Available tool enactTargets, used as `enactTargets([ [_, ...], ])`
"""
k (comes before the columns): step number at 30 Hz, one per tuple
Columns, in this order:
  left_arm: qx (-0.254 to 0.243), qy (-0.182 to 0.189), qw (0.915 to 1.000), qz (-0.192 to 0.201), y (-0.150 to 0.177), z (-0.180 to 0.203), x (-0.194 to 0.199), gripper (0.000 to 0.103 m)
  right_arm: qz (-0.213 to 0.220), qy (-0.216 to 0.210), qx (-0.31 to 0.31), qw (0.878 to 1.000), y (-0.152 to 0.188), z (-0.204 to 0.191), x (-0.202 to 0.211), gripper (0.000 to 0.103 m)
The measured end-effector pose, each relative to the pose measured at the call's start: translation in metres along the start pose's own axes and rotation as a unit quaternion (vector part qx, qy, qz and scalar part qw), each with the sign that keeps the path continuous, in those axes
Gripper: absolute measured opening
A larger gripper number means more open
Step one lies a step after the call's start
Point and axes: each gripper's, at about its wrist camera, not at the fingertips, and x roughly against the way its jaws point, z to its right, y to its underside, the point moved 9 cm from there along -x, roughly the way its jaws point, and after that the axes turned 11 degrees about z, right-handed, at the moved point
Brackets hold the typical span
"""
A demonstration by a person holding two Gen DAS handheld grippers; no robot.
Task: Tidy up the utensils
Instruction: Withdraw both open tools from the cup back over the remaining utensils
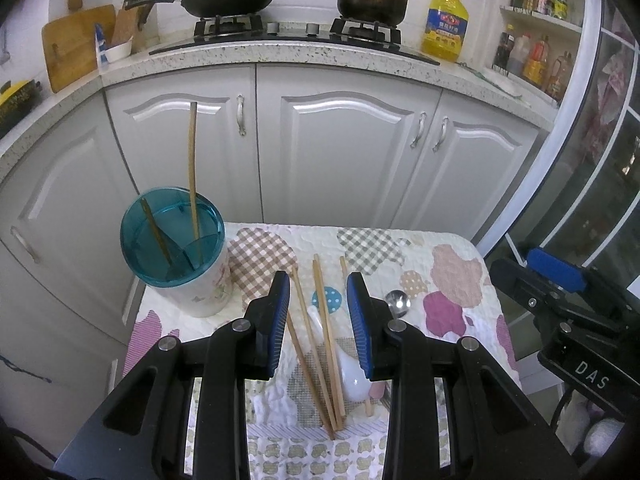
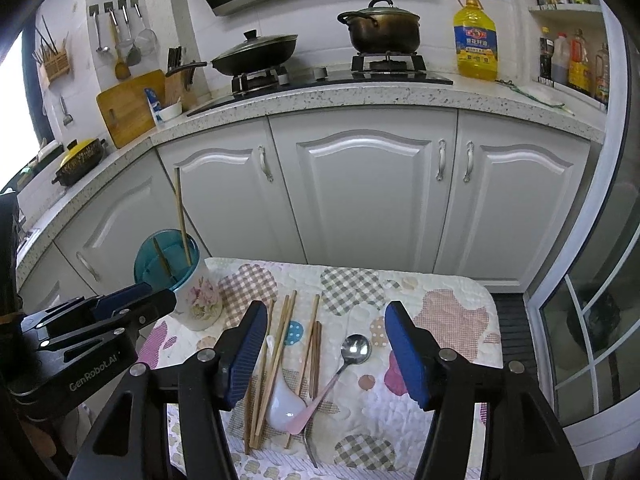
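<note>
2 chopsticks (image 1: 193,184) stand tilted inside the teal-rimmed utensil cup (image 1: 176,248) at the near-left corner of my small table (image 2: 460,296); the remaining utensils lie loose on the quilted patchwork cloth (image 1: 452,268) that covers it. Loose chopsticks (image 2: 276,356) lie roughly parallel, running away from me, with a white ceramic spoon (image 2: 282,400) among them, its bowl toward me. Just to its right a metal spoon (image 2: 355,347) with a pink handle rests bowl-up, the handle crossing the white spoon's bowl. A further metal handle (image 2: 308,446) shows at the cloth's near edge; what it belongs to I cannot tell.

My left gripper (image 1: 319,312) hangs above the loose chopsticks with its blue pads spread and nothing pinched between them. My right gripper (image 2: 326,352) hangs over the spoons, jaws wide apart, empty; the pads touch nothing. In each wrist view the other gripper appears at the frame's side.

Beyond the table: white cabinet doors (image 2: 360,200), a speckled counter (image 2: 360,96), a gas hob with a lidded wok (image 2: 256,52) and a lidded pot (image 2: 382,28), and a yellow oil bottle (image 2: 475,40). A cutting board (image 2: 128,106) leans at the left.
</note>
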Motion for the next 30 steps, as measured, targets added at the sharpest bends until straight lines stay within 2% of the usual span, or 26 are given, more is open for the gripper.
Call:
enactTargets([
  [5,0.0,0.0,1.0,-0.003,0.001,0.0,-0.002,0.029,-0.007,0.002,-0.001,1.0,0.001,0.001,-0.005,0.06],
  [8,0.002,0.0,1.0,-0.005,0.003,-0.001,-0.003,0.029,-0.01,0.002,-0.001,1.0,0.003,0.001,-0.007,0.065],
  [30,0.007,-0.001,0.9998,-0.02,0.013,-0.003,-0.011,0.029,-0.025,0.01,0.003,1.0,0.011,0.004,-0.017,0.065],
])
